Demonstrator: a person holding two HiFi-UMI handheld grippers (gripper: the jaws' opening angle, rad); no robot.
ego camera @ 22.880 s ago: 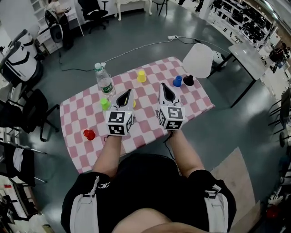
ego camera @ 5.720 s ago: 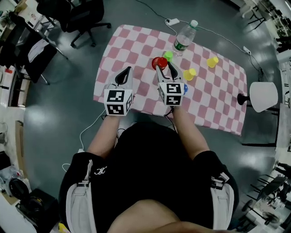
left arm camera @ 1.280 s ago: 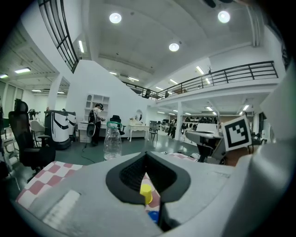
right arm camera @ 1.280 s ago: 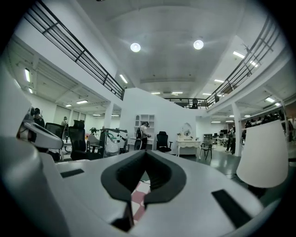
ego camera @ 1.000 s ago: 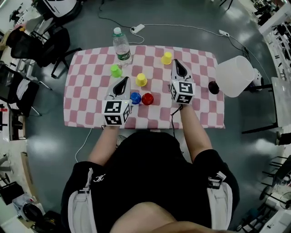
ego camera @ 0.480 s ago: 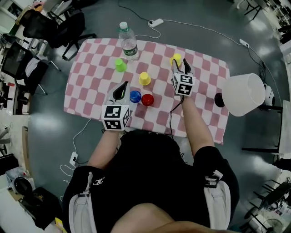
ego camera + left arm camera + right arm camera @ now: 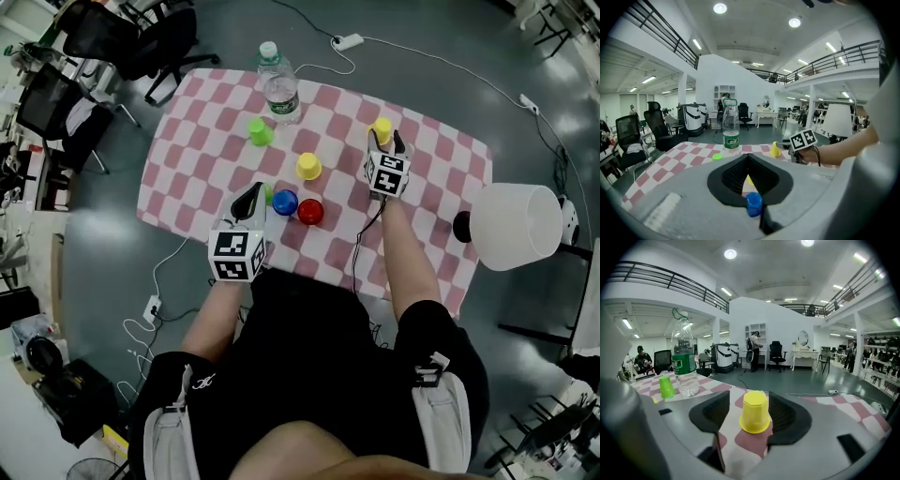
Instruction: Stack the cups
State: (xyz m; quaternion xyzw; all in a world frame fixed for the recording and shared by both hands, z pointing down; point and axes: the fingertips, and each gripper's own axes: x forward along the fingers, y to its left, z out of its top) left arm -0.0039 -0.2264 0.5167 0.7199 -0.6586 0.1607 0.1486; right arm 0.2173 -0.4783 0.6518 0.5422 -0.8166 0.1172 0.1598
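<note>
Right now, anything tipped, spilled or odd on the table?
Nothing stands out. The plastic cups, red, blue, green and two yellow, stand untipped on the pink checked tablecloth; the clear plastic water bottle is upright, nothing spilled.

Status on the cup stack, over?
Right gripper just opening, jaws astride upside-down yellow cup, no grip. Left gripper shut, empty, by blue cup. Nothing blocking.

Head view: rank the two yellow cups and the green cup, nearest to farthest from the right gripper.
1. Far yellow cup: between the jaws of the right gripper, which have just been opening.
2. Middle yellow cup: mid-table, to its left.
3. Green cup: farthest left, near the bottle.
</note>
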